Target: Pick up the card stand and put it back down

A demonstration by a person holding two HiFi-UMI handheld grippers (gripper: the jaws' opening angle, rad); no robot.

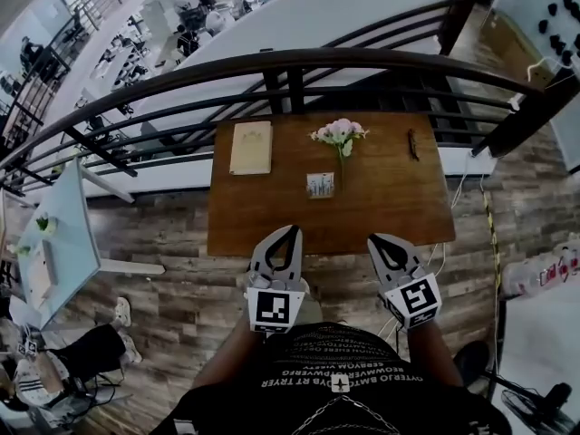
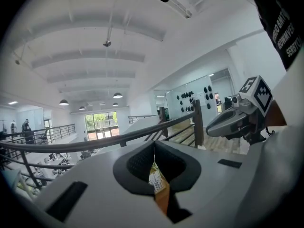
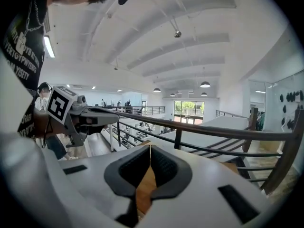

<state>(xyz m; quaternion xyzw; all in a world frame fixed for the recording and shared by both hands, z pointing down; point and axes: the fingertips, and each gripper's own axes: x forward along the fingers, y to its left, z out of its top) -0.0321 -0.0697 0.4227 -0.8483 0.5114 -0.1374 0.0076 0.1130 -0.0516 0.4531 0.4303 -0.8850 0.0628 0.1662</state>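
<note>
The small card stand stands upright near the middle of the wooden table, just below a bunch of pink flowers. My left gripper and right gripper hover side by side at the table's near edge, short of the stand. Both are shut with nothing held. In the left gripper view the closed jaws meet in a thin line, and a slice of the card stand shows through the gap below. In the right gripper view the jaws are likewise closed, with only tabletop behind them.
A tan booklet lies at the table's far left and a small dark object at the far right. A black railing runs along the table's far side. A pale blue table stands to the left.
</note>
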